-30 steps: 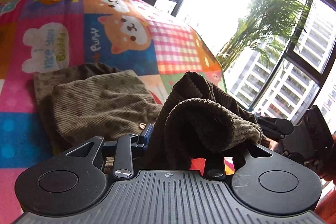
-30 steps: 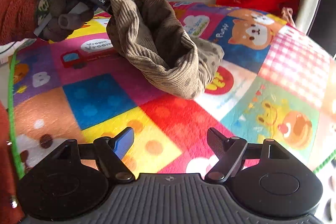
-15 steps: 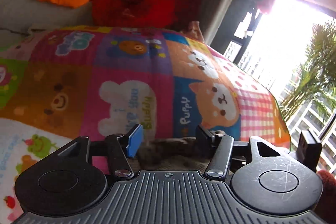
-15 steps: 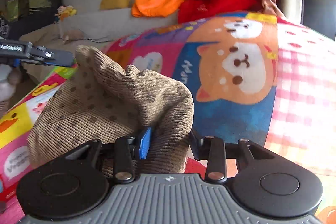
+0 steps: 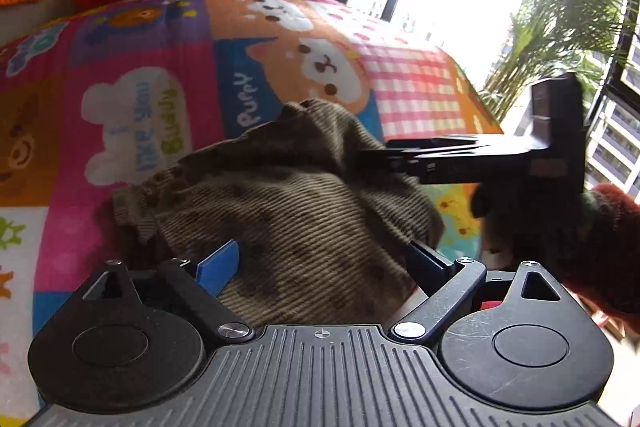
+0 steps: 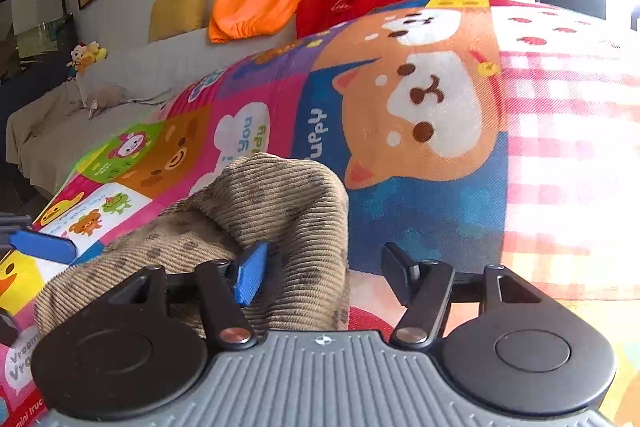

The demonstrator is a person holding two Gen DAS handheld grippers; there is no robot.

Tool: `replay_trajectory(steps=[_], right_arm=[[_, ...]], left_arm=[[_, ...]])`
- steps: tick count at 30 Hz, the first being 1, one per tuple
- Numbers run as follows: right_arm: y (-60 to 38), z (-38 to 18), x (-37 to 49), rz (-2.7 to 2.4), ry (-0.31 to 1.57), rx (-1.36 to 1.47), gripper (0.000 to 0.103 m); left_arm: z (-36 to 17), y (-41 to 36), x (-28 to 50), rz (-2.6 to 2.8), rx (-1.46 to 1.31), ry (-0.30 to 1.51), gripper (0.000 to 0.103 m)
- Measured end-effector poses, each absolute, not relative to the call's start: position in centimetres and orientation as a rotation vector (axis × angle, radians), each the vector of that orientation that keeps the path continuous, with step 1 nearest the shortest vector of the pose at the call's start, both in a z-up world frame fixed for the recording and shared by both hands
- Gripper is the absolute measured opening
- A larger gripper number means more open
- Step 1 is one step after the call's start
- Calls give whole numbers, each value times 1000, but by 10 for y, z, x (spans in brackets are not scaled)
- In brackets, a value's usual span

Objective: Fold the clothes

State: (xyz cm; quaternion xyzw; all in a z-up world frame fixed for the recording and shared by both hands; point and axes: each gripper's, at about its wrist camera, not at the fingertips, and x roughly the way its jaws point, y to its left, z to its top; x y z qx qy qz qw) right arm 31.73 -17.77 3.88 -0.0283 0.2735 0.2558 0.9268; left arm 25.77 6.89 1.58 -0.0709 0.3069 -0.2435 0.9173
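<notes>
One garment [image 5: 304,211], doubled into a rumpled heap on the mat [image 5: 152,99], lies between my spread left gripper [image 5: 324,263]. My right gripper [image 6: 324,275] is spread too, its blue finger against the cloth. I judge the fold partly made, not yet neat.

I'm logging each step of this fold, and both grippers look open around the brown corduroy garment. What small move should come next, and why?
Probably close the left gripper on the corduroy garment. Its jaws stand open with bunched cloth between them, and the right gripper is open too, so nothing holds the rumpled garment on the play mat. A grip must come before any smoothing or folding.

Ribbed corduroy garment [image 5: 304,211], matt
</notes>
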Motion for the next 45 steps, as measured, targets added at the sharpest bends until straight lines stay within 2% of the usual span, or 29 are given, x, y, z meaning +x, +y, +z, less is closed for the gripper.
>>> replay_trajectory(steps=[3, 6, 9, 10, 12, 16, 20, 28, 32, 41, 43, 45], right_arm=[[-201, 54, 289, 530, 550, 12, 84], [-223, 51, 267, 586, 651, 151, 85], [-233, 30, 256, 606, 805, 313, 84], [-234, 20, 254, 619, 851, 375, 82], [-231, 1, 257, 664, 925, 511, 70], [-216, -26, 274, 680, 995, 674, 55], [-211, -28, 287, 664, 975, 689, 53], [-227, -3, 307, 571, 868, 527, 53], [-230, 18, 326, 531, 775, 377, 54], [-236, 32, 337, 500, 737, 240, 57], [-240, 31, 330, 498, 736, 225, 61], [-243, 31, 324, 496, 735, 210, 69]], left_arm=[[3, 79, 284, -442, -182, 677, 96], [10, 93, 303, -411, -222, 688, 93], [33, 102, 310, -437, -226, 615, 94], [38, 104, 313, -471, -250, 601, 96], [39, 106, 324, -531, -296, 604, 98], [13, 99, 351, -506, -301, 697, 98], [-13, 106, 356, -534, -396, 761, 98], [-11, 87, 297, -671, -415, 783, 98], [-8, 51, 263, -794, -414, 782, 98], [-3, 13, 226, -947, -436, 794, 99], [2, 25, 225, -938, -466, 775, 100], [10, 38, 224, -895, -478, 736, 100]])
